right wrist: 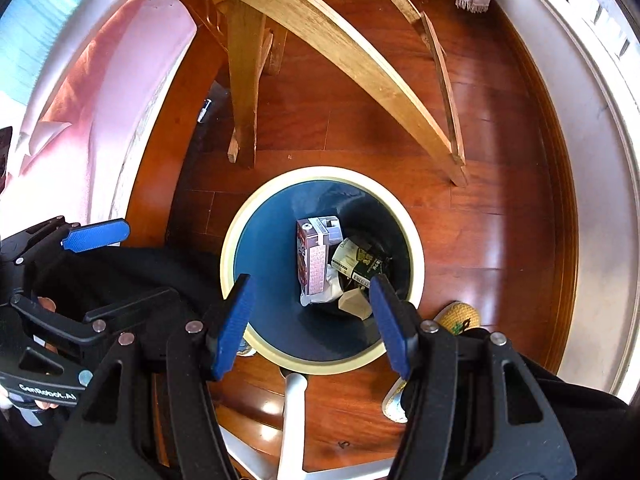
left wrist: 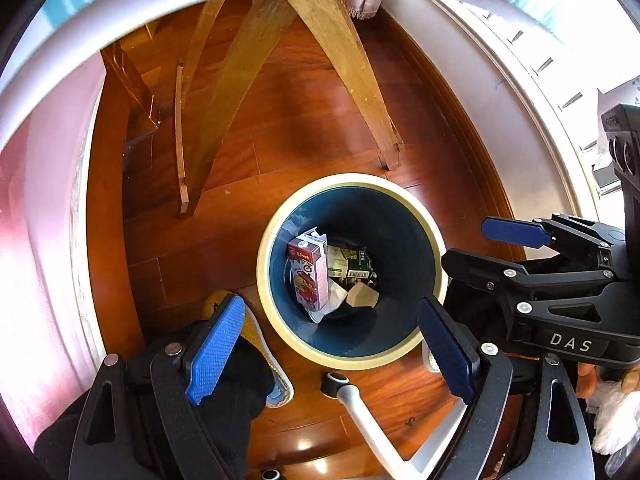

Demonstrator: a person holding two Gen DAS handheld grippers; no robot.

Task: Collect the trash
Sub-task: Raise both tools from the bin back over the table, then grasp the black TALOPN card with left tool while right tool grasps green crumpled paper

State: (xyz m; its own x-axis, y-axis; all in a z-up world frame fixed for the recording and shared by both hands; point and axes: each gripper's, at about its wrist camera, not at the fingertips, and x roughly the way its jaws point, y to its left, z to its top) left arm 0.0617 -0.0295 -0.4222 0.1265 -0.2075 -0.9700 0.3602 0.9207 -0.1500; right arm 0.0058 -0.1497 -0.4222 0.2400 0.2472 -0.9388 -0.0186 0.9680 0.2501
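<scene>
The bin (left wrist: 352,354) is dark blue inside with a cream rim. In it, a pink carton (left wrist: 308,276) carries a red cartoon print — beside it a dark green box (left wrist: 354,264). Both grippers' pads (right wrist: 234,326) are blue — ribbed; the floor (left wrist: 320,128) is reddish-brown wood.

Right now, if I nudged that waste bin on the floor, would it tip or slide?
The waste bin would probably slide: the wooden floor looks glossy. It seems light, holding only a drink carton and scraps. Tipping seems possible, as it looks tall.
</scene>
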